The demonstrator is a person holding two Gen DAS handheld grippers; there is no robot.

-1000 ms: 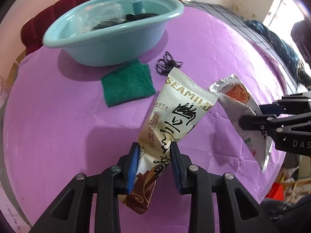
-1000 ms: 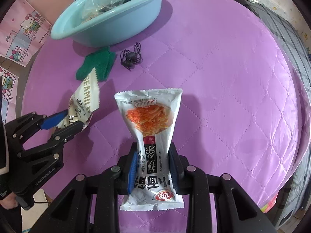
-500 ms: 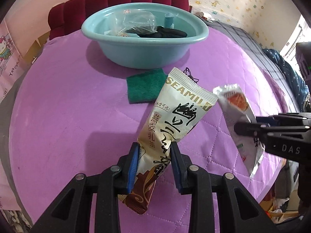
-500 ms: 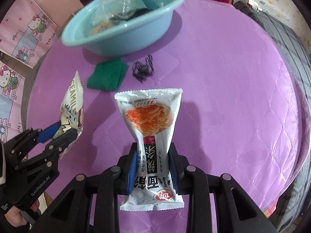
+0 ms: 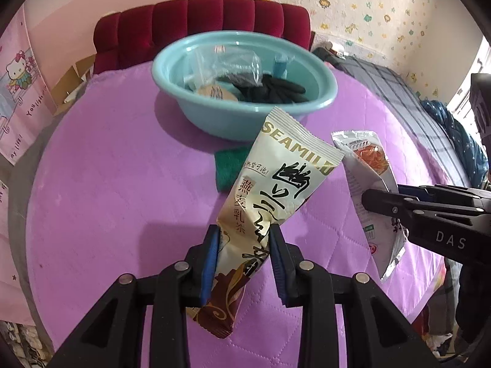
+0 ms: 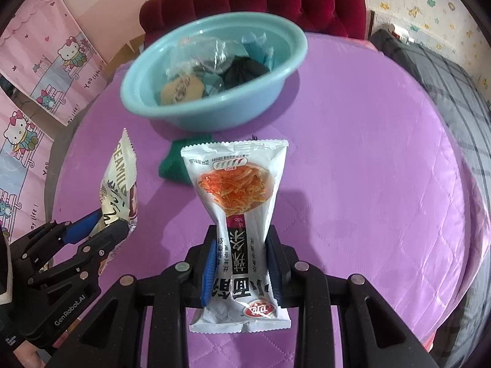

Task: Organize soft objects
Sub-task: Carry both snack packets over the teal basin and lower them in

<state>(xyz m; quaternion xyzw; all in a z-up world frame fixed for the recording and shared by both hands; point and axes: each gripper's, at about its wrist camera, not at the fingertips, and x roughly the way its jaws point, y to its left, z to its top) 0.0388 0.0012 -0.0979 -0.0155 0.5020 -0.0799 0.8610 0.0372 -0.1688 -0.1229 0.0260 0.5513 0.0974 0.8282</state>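
Here the left tongs (image 5: 244, 256) pinch a cream and brown SEAMILD sachet (image 5: 270, 202) near its lower end, its top tilting up and away from the blue pads. Just beside them, the right tongs (image 6: 241, 268) clamp a white snack packet (image 6: 237, 214) printed with orange shreds, held upright around its waist. Both packs hang above the purple quilted desk (image 6: 353, 168). Ahead of both tongs sits a light blue basin (image 5: 214, 122) holding dark cloth and clear wrappers, with a green cloth (image 5: 228, 167) lying between basin and tongs.
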